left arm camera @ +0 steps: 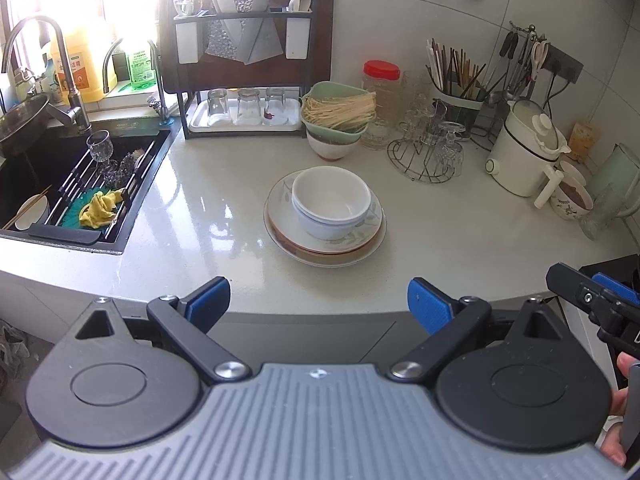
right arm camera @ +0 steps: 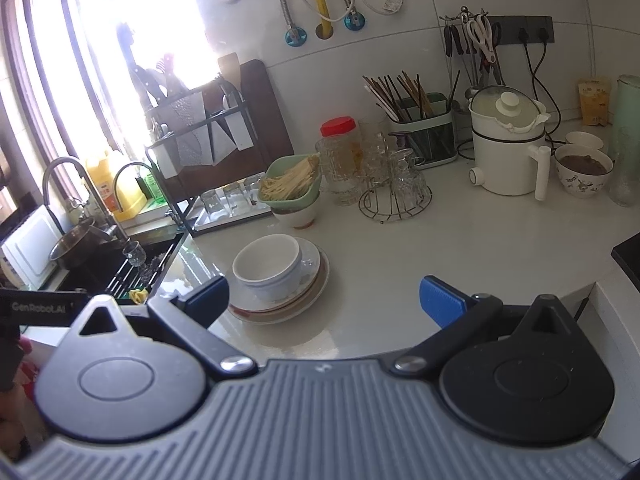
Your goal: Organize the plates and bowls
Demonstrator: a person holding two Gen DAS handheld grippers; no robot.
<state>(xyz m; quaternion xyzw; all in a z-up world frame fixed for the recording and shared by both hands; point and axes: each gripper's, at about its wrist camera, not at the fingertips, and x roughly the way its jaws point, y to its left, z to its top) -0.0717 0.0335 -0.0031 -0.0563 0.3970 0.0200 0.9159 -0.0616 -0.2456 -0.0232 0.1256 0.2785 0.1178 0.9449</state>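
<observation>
left gripper [left arm camera: 318, 300]: fingers spread wide, empty, above the near tabletop [left arm camera: 200, 216] edge | right gripper [right arm camera: 324, 300]: fingers released, empty | white bowls [left arm camera: 331, 200]: two nested, upright, on the stack of plates [left arm camera: 280, 226], mid-tabletop, right of the sink [left arm camera: 44, 168] | green basket of noodles [left arm camera: 340, 110]: on a bowl behind the stack

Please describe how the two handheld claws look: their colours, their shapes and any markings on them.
The two look alike. The left claw has black linkage arms with silver pivot bolts, blue ribbed fingertip pads, two round black housings and a grey ribbed base. The right claw has the same parts. White "GenRobot.AI" lettering shows on a black body at the right view's left edge.
</observation>
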